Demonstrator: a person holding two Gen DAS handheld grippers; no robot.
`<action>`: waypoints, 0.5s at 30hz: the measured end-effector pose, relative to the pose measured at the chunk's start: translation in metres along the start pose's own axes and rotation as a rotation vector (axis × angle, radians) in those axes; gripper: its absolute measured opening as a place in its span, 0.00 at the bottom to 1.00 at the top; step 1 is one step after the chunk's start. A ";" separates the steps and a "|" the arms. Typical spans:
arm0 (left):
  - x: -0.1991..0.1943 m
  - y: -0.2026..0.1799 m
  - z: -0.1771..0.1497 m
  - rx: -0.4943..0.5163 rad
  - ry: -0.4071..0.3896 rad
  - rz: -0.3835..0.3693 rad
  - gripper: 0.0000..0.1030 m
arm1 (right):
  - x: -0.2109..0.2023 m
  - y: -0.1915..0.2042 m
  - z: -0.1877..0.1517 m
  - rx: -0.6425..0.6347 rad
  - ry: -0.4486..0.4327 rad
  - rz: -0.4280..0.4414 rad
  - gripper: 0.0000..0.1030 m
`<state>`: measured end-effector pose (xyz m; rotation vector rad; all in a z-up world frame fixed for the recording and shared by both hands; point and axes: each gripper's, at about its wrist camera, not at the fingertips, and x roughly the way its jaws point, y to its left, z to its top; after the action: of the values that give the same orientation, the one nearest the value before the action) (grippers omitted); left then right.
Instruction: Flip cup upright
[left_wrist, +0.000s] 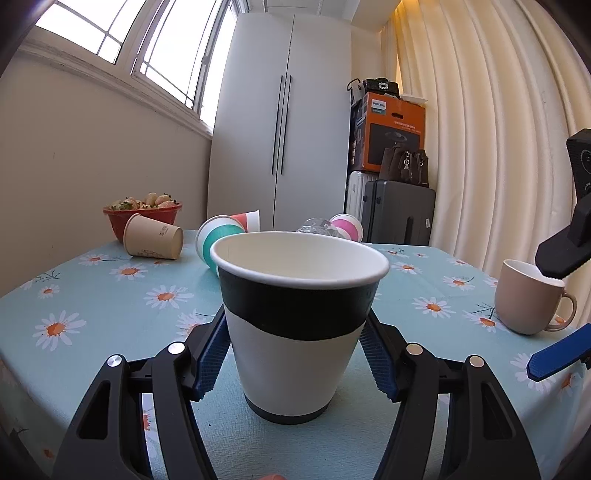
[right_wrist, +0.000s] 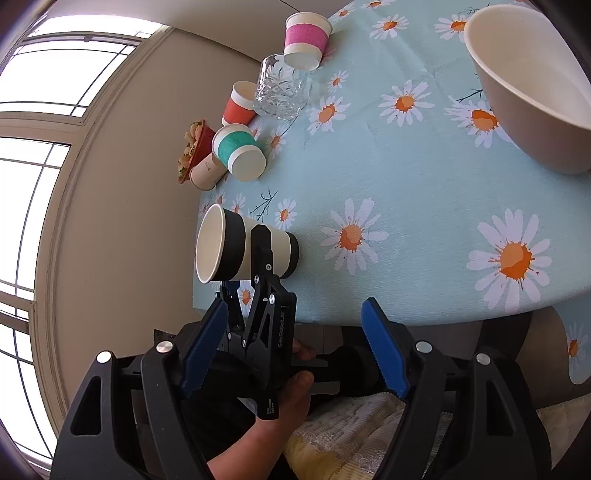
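A black-and-white paper cup (left_wrist: 295, 328) stands upright on the daisy tablecloth (left_wrist: 110, 295), mouth up. My left gripper (left_wrist: 295, 354) has its blue pads on both sides of the cup's lower half and is shut on it. The right wrist view shows the same cup (right_wrist: 236, 251) with the left gripper's finger (right_wrist: 263, 251) across its side, near the table's edge. My right gripper (right_wrist: 291, 347) is open and empty, held off the table's edge, rolled sideways. Its fingers also show at the right edge of the left wrist view (left_wrist: 554, 354).
A beige mug (left_wrist: 532, 299) stands at the right. Lying on their sides at the back are a tan cup (left_wrist: 153, 236), a teal-banded cup (left_wrist: 218, 236), a red cup (left_wrist: 249, 219) and a pink-banded cup (left_wrist: 349, 225). A glass tumbler (right_wrist: 280, 86) and red bowl (left_wrist: 142, 212) are there too.
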<state>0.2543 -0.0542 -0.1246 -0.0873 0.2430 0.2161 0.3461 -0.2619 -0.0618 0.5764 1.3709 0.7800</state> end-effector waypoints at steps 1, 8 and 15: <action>-0.001 0.000 0.000 -0.001 -0.003 0.002 0.72 | 0.000 0.000 0.000 -0.001 0.000 0.000 0.72; -0.005 -0.002 0.009 -0.014 -0.017 0.005 0.94 | -0.011 -0.002 0.001 0.023 -0.033 0.111 0.73; -0.029 0.008 0.022 -0.060 -0.001 -0.007 0.94 | -0.025 -0.001 0.000 0.018 -0.107 0.142 0.81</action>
<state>0.2297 -0.0496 -0.0963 -0.1471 0.2350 0.2166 0.3454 -0.2819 -0.0461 0.7255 1.2493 0.8394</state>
